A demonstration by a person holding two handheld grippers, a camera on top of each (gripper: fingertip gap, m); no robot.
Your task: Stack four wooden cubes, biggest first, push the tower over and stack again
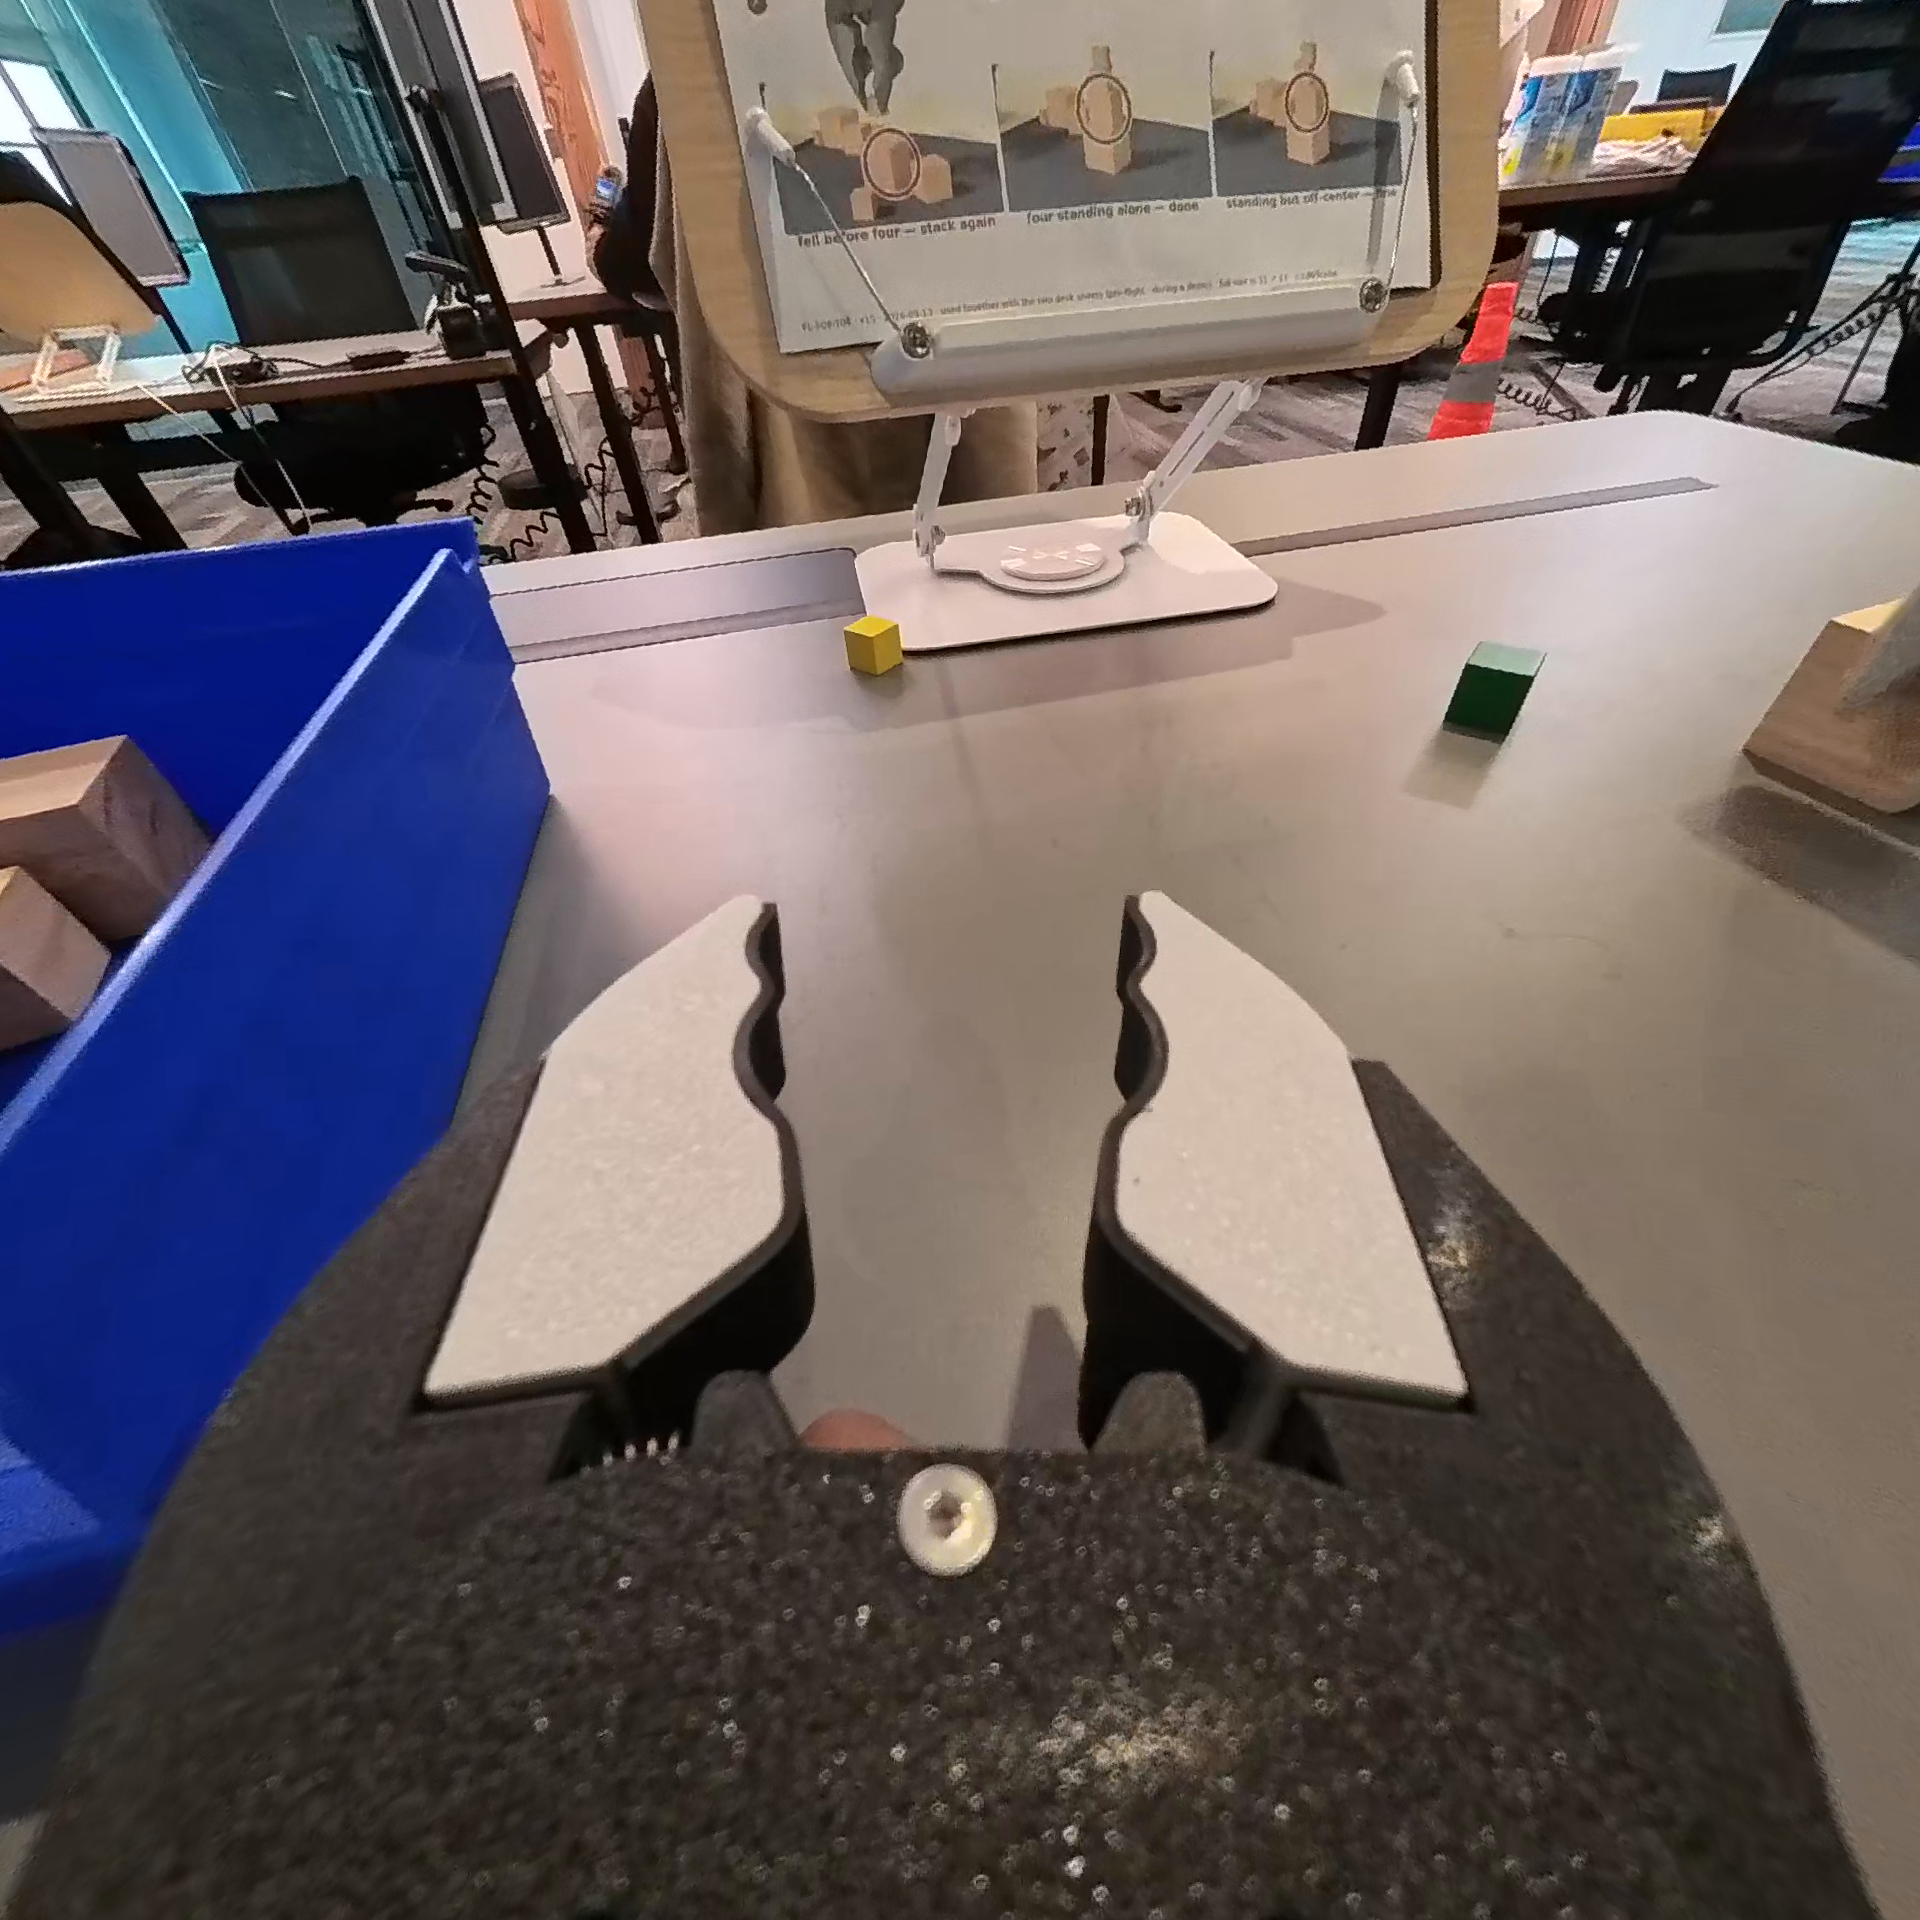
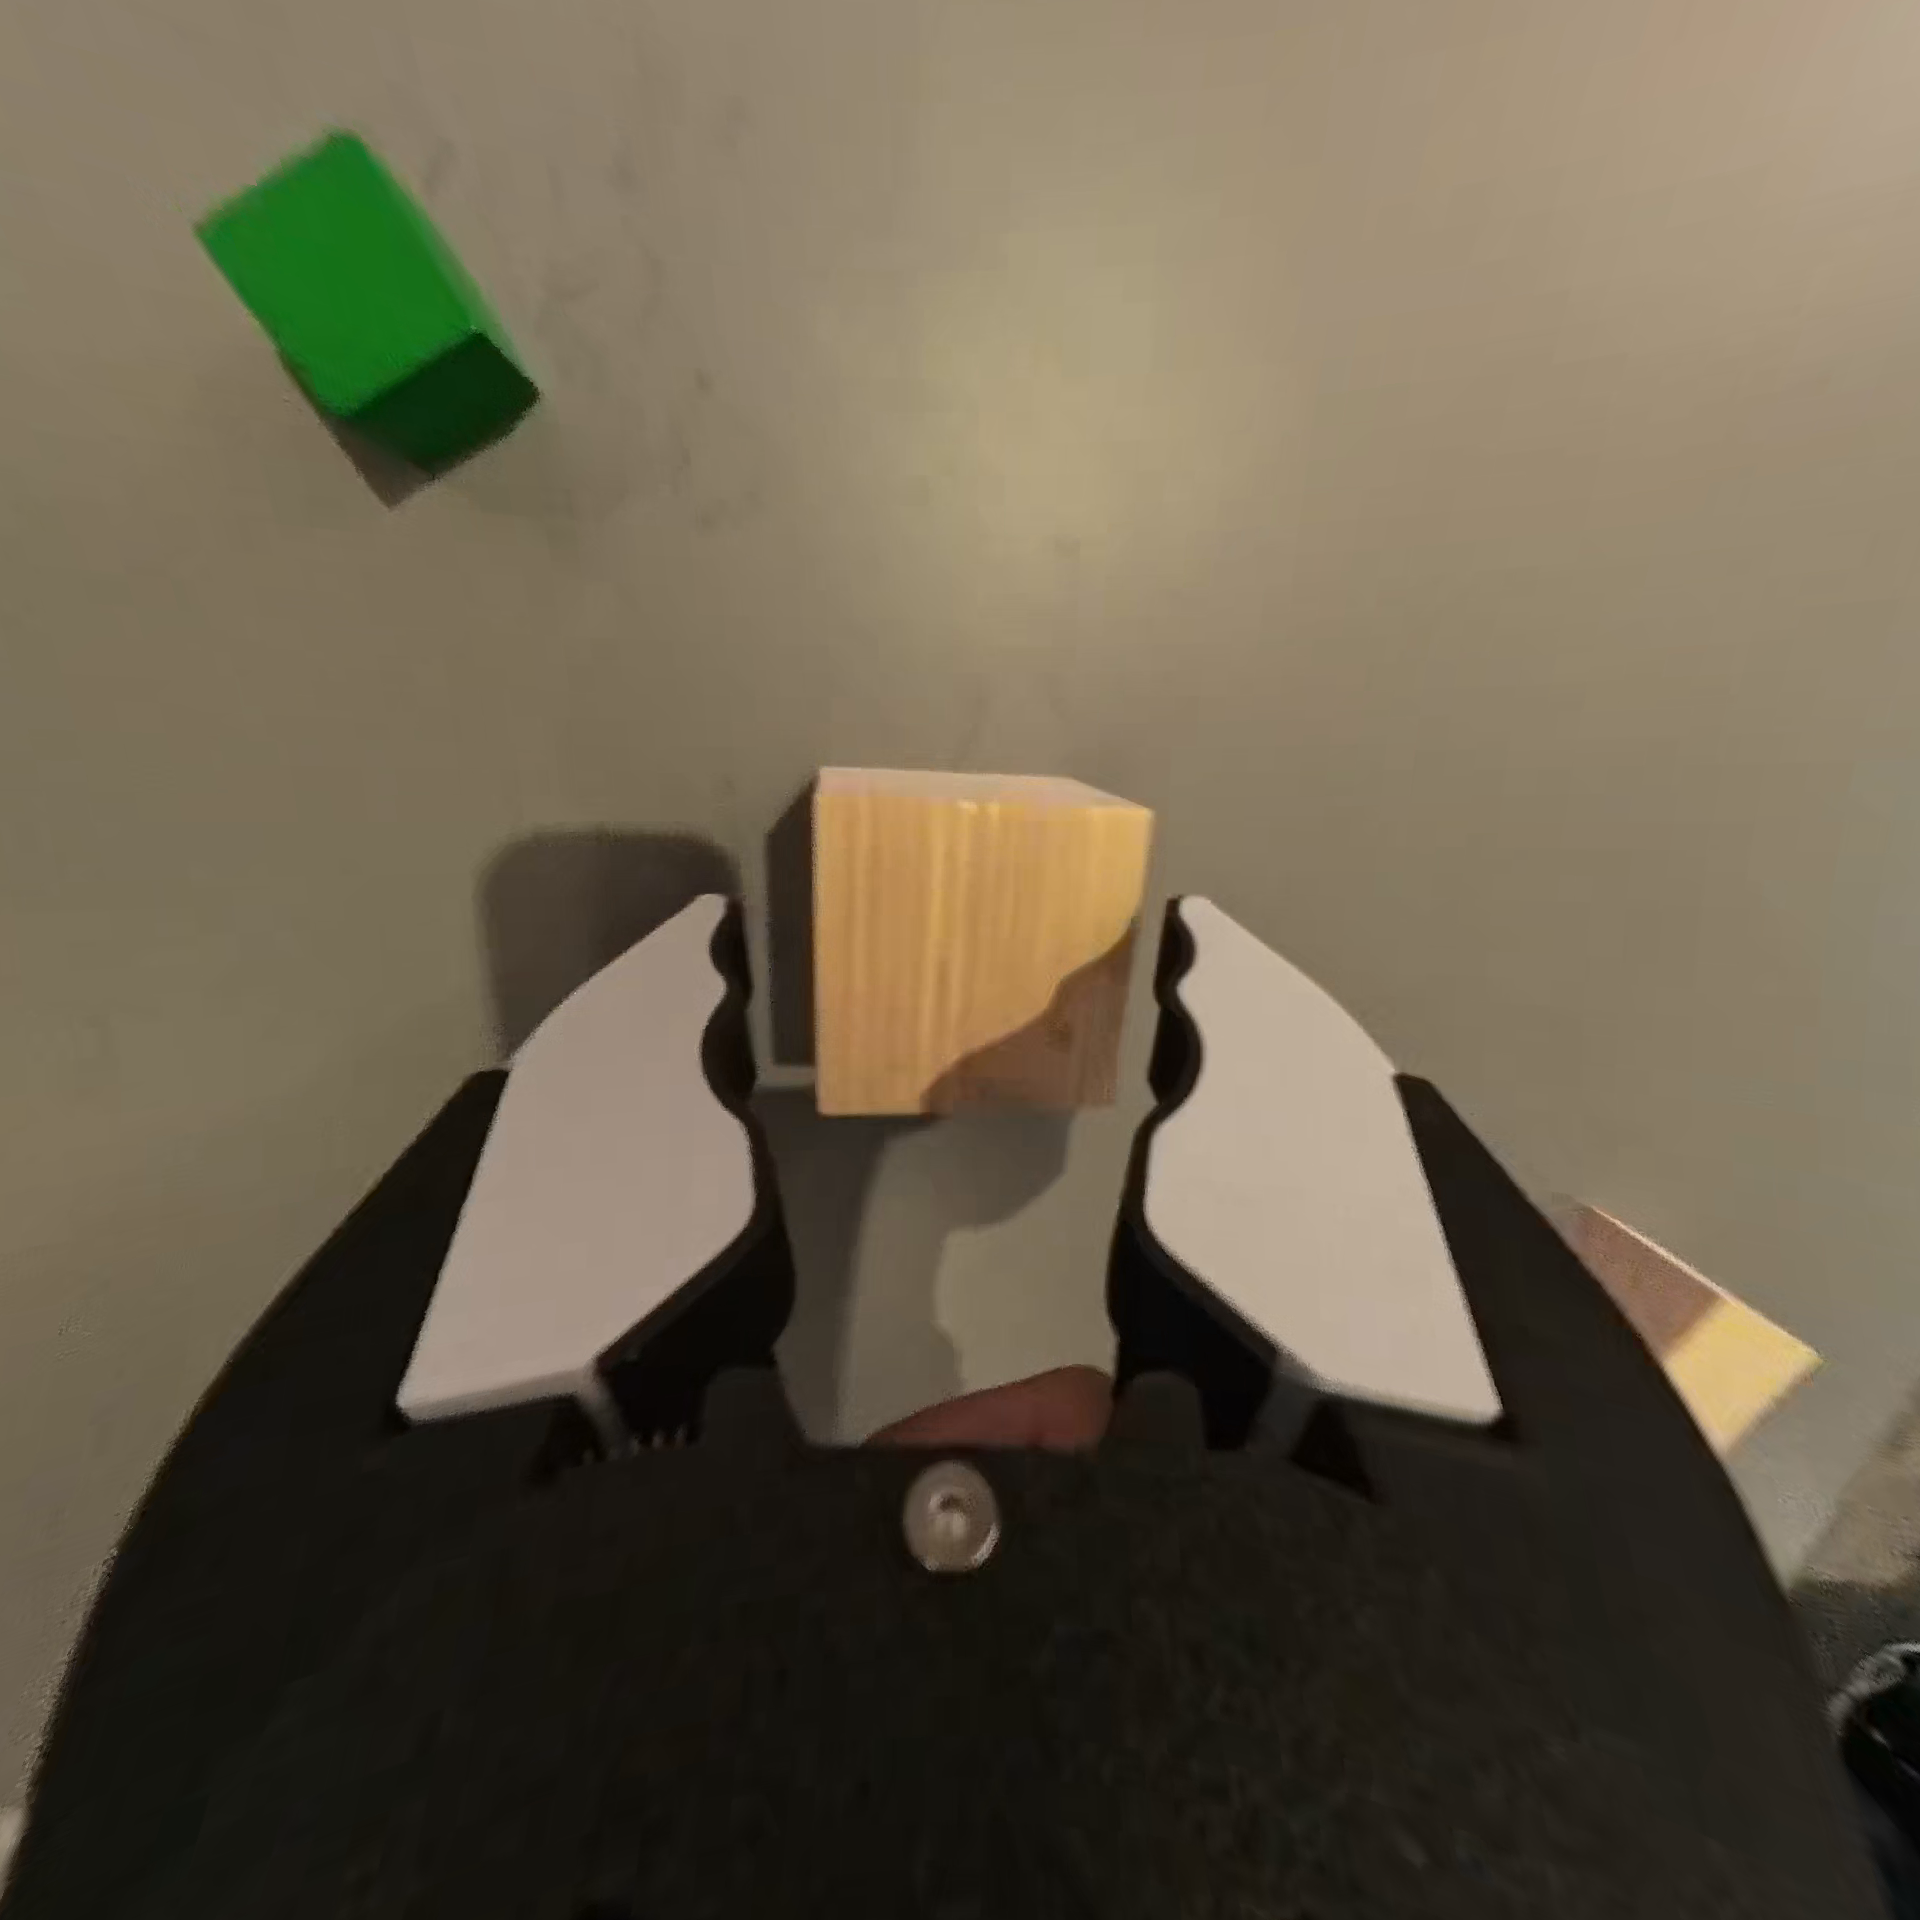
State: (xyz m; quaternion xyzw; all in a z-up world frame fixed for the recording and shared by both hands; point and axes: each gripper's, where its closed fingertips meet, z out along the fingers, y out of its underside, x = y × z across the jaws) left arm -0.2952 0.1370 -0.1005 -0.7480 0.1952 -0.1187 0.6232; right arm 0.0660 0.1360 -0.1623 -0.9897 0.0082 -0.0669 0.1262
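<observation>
My right gripper (image 2: pixel 951 914) is open and points down at the table, with a pale wooden cube (image 2: pixel 977 935) between its fingertips; the jaws stand apart from the cube's sides. A second wooden block (image 2: pixel 1704 1340) pokes out behind the right finger. A green cube (image 2: pixel 364 301) lies to the upper left. My left gripper (image 1: pixel 951 914) is open and empty, low over the grey table (image 1: pixel 1039 810). In the left wrist view a green cube (image 1: pixel 1493 691), a small yellow cube (image 1: pixel 873 644) and a large wooden block (image 1: pixel 1839 727) at the right edge sit on the table.
A blue bin (image 1: pixel 291 831) stands at the left with two wooden blocks (image 1: pixel 94 831) inside. A white stand (image 1: pixel 1060 582) with an instruction board (image 1: pixel 1091 166) rises at the table's back. Desks, chairs and an orange cone (image 1: pixel 1481 364) lie beyond.
</observation>
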